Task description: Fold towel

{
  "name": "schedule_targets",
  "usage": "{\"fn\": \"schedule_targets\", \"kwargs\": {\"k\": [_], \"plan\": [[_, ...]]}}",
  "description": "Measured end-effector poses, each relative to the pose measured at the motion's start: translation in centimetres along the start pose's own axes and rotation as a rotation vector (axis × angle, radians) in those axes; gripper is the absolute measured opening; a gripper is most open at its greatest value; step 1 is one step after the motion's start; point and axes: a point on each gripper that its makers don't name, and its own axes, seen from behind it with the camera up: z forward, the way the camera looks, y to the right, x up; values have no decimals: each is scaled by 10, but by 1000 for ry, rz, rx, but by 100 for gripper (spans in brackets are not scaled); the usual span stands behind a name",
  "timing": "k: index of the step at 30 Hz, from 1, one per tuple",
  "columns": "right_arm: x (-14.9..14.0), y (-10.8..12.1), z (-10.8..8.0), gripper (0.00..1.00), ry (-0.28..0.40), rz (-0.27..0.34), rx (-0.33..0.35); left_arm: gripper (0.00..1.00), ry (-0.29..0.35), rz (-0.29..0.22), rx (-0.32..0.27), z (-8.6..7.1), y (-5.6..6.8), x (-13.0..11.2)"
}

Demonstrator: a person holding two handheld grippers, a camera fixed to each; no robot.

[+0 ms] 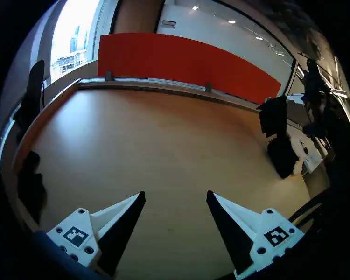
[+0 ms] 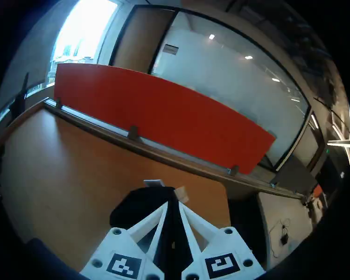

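The right hand-held gripper (image 2: 174,204) pinches a black towel (image 2: 137,210) between its nearly closed fingers, with the cloth bunched in a dark heap just beyond the tips and a small pale tag (image 2: 180,193) showing at its top. Whether the bundle rests on the wooden surface (image 2: 58,177) or hangs just above it cannot be told from this angle. The left hand-held gripper (image 1: 175,192) hovers with its fingers spread wide and nothing between them, above a bare stretch of the same surface (image 1: 151,140). A red partition (image 1: 184,60) runs along the far edge. A dark shape (image 1: 281,154) at the right of the left gripper view may be the towel, but it is too dim to be sure.

The fold itself appears not to have begun, and the job in hand looks to be getting the crumpled cloth opened out. That would go best if the right grip holds firm near an edge or corner while the open left gripper comes in for a second corner along the same edge, not a random fistful. The two could then draw apart until the fabric is taut and lay it flat on the bare wood. Catching two layers at once is the risk, since it would leave a twisted sheet.
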Motion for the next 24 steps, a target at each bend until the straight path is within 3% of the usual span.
{"fn": "schedule_targets", "kwargs": {"k": [12,17,24], "plan": [[-11,-7,15,7,-33,14,4,98,-1,-15,23,-5,-8,-3],[-28,4,9,7,-56,32,-15,97,-2,-8,13,-1,-2,-1],[-67,28,-14,7,-95,89,-51,97,-6,12,-17,6,13,2]]}}
